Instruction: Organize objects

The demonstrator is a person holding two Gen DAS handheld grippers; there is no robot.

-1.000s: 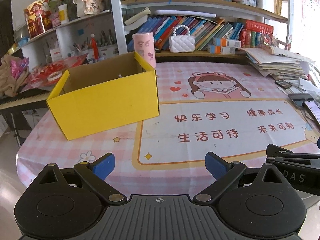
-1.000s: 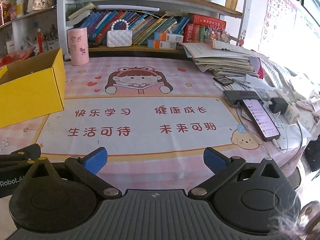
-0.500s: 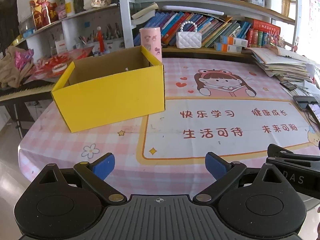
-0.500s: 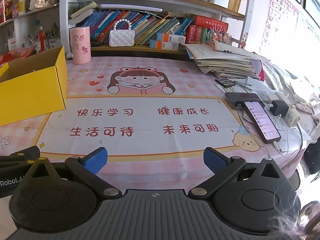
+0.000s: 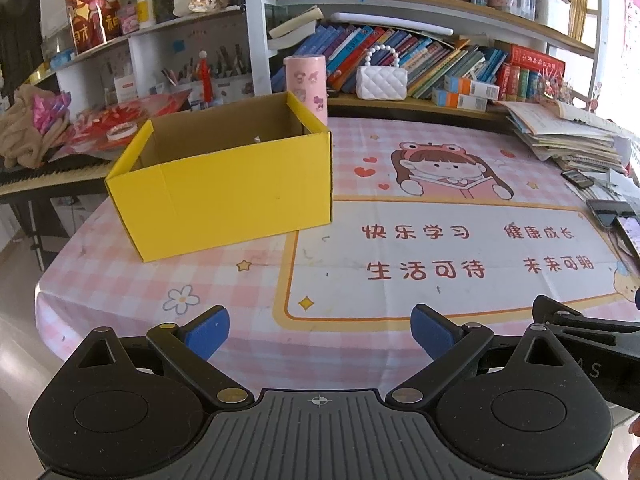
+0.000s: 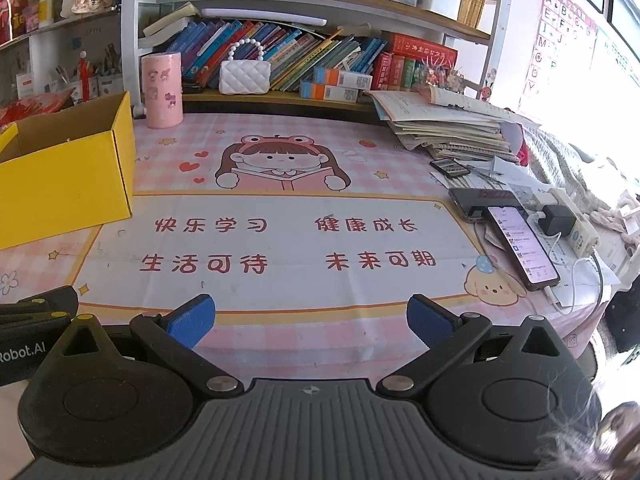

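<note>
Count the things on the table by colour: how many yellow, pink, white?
Yellow: 1, the box
Pink: 1, the cup
White: 1, the purse, on the ledge behind the table
Total: 3

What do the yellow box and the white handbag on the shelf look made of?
The yellow box looks like cardboard: matte yellow outside, plain brown inside, with folded edges and a seam. The white handbag looks like quilted faux leather, slightly glossy, with a beaded handle, probably plastic pearls.
</note>
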